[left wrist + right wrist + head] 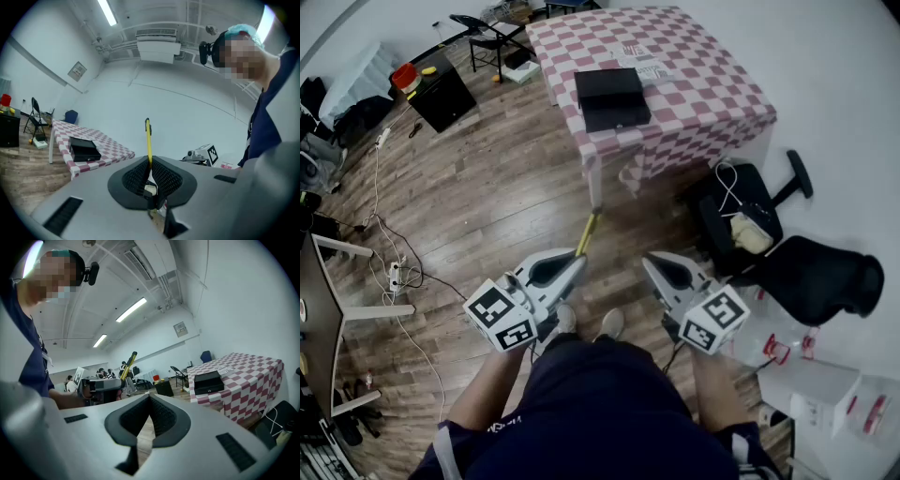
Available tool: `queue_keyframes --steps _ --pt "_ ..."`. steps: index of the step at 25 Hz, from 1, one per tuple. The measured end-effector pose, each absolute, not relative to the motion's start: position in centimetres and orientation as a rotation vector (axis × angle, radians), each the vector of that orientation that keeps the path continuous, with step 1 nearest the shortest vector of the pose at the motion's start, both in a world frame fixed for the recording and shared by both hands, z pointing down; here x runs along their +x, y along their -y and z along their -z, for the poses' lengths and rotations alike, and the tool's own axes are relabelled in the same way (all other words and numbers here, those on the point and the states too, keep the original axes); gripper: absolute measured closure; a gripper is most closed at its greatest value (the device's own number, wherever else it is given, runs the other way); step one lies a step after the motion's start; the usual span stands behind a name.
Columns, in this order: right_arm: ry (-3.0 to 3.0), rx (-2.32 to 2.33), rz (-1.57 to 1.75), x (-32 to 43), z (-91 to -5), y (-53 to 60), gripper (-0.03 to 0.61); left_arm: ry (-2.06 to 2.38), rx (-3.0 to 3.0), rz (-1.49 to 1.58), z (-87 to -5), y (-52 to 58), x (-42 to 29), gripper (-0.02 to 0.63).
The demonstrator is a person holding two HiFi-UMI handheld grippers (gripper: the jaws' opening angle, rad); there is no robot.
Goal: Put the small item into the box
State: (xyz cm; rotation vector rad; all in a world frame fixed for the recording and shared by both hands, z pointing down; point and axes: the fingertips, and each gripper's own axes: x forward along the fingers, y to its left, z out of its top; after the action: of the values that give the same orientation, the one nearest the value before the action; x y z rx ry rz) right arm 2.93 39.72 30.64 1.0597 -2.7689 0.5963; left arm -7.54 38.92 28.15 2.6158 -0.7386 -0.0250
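Note:
A thin yellow pen-like item (587, 232) sticks out forward from my left gripper (578, 256), which is shut on its lower end. In the left gripper view the yellow item (148, 140) rises from between the pads of the left gripper (150, 163). My right gripper (652, 262) is held beside it, shut, and in its own view the right gripper (149, 397) has nothing between its pads. The black box (611, 97) lies closed on the red-and-white checked table (694, 103), well ahead of both grippers. The box shows too in the left gripper view (84, 149) and the right gripper view (208, 380).
I stand on a wooden floor short of the table. A black office chair (792, 258) is to my right, white boxes (825, 394) behind it. A black cabinet (441, 94) and a folding chair (487, 37) stand far left. Cables (394, 272) lie near a desk (319, 309).

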Motion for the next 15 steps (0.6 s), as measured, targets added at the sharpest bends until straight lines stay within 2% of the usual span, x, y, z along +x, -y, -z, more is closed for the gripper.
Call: queue_keyframes --steps 15 --pt "2.819 1.015 -0.637 4.7 -30.9 -38.5 0.561 0.793 2.622 0.021 -28.2 -38.0 -6.0 0.568"
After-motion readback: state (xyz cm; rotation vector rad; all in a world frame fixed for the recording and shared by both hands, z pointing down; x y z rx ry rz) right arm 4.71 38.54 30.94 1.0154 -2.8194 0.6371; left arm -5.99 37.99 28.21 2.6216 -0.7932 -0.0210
